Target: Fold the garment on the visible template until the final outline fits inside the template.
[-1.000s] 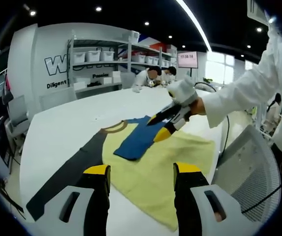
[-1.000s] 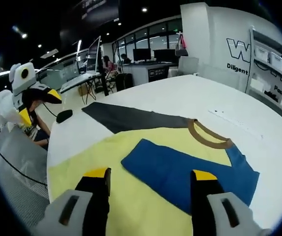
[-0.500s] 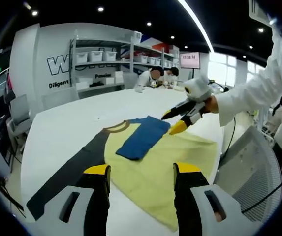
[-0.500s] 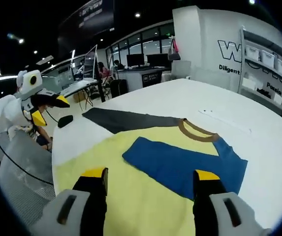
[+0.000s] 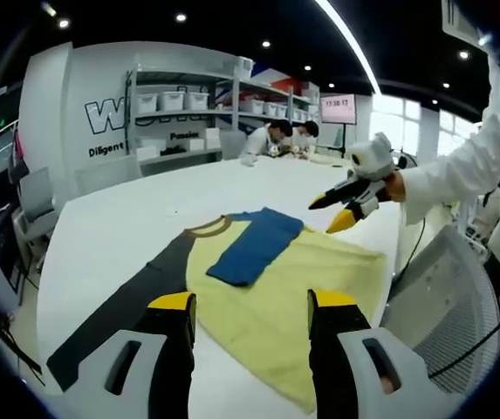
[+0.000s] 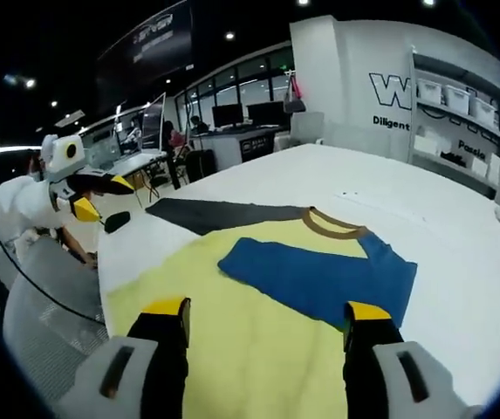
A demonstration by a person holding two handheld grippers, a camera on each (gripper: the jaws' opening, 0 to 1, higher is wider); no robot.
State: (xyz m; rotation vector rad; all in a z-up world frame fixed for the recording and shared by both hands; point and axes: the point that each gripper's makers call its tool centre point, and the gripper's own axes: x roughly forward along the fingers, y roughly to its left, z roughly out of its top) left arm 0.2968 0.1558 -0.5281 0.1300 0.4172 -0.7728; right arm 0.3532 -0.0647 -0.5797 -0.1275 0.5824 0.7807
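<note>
Ahead of both open, empty grippers, left (image 5: 245, 305) and right (image 6: 267, 314), the yellow shirt (image 5: 293, 301) lies flat on the white table (image 5: 119, 227). One blue sleeve (image 6: 319, 279) is folded inward; the dark sleeve (image 5: 119, 305) and body folds look undone.

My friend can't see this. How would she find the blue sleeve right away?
Look at the big white table and find the pale yellow shirt spread flat on it. The blue sleeve is folded across the shirt's chest, just below the brown collar. It is the only bright blue patch; the other sleeve is dark grey and lies straight out to the side.
</note>
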